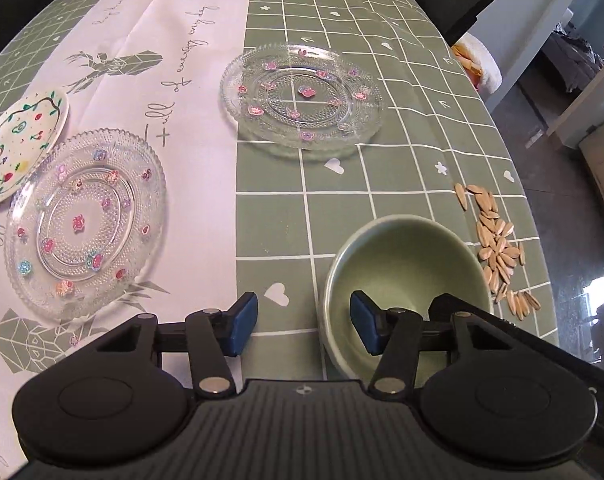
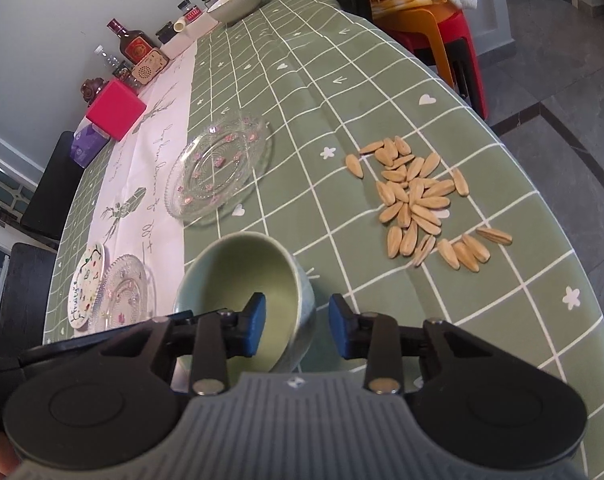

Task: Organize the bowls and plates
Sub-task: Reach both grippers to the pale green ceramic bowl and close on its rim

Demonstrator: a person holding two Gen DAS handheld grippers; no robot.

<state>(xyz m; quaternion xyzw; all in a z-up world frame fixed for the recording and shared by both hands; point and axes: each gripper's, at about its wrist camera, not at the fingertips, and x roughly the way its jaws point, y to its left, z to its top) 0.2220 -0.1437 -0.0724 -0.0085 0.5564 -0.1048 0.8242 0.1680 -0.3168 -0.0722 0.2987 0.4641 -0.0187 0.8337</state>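
**Both claws straddling the green bowl's rim**

I see the green bowl (image 1: 406,280) upright, mouth up, near the desk's (image 1: 342,20) edge where the seeds lie; being round, it has no long axis to speak of.

My left claw (image 1: 304,326) stands apart: one blue pad (image 1: 364,322) sits inside the bowl, the other outside over the cloth, so the rim runs between them. I see neither pad pressing on the wall.

My right claw (image 2: 298,330) is set across the opposite side of the rim the same way, one pad (image 2: 256,322) inside the bowl (image 2: 242,272), the other outside it. Its jaws are narrower but still apart, with a gap showing on the outer side of the wall; I can't tell whether the inner pad touches.

Count, from both views:
- one green bowl between the claws, and one larger grey bowl (image 2: 236,0) at the far end of the desk
- two clear glass plates with small flowers, one (image 1: 302,98) beyond the bowl, one (image 1: 84,224) on the pale runner
- one white painted plate (image 1: 20,148), its edge tucked under that second glass plate
- a loose pile of sunflower seeds (image 2: 420,204) just beside the bowl, too many to count
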